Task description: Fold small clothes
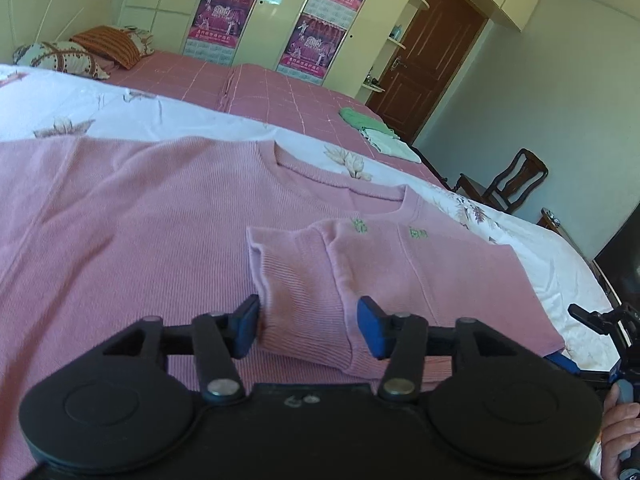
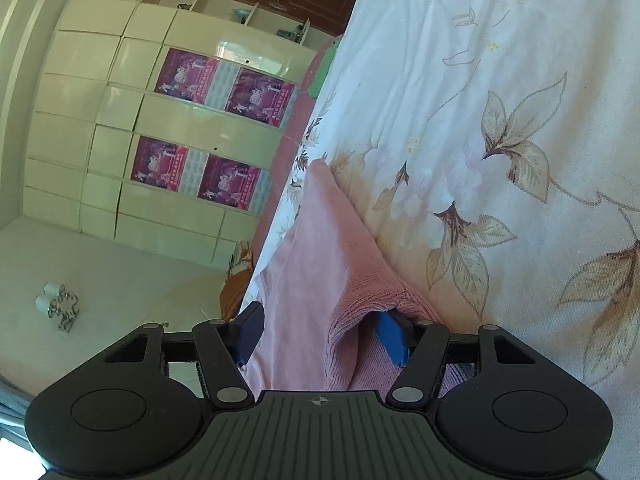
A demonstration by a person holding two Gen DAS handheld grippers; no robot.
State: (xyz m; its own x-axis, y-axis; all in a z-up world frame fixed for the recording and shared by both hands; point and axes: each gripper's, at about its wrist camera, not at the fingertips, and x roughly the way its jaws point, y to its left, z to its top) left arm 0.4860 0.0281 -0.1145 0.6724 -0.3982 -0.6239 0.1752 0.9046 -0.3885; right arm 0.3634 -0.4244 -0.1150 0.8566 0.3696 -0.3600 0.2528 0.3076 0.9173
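A pink knit sweater (image 1: 132, 216) lies flat on the floral bedsheet (image 1: 80, 116), neck towards the far side. Its right sleeve (image 1: 296, 276) is folded across the body, and the ribbed cuff lies between the fingers of my left gripper (image 1: 308, 328), which is open just above it. My right gripper (image 2: 320, 336) is open at the sweater's right edge (image 2: 320, 240), with pink fabric between its fingers and one blue pad (image 2: 394, 338) under a fold. It shows at the far right in the left wrist view (image 1: 600, 320).
A pink checked bedspread (image 1: 280, 96) covers the far half of the bed. Folded green and white clothes (image 1: 376, 132) lie at its right end, pillows (image 1: 80, 52) at the left. A wooden chair (image 1: 508, 180) and a brown door (image 1: 428, 56) stand beyond.
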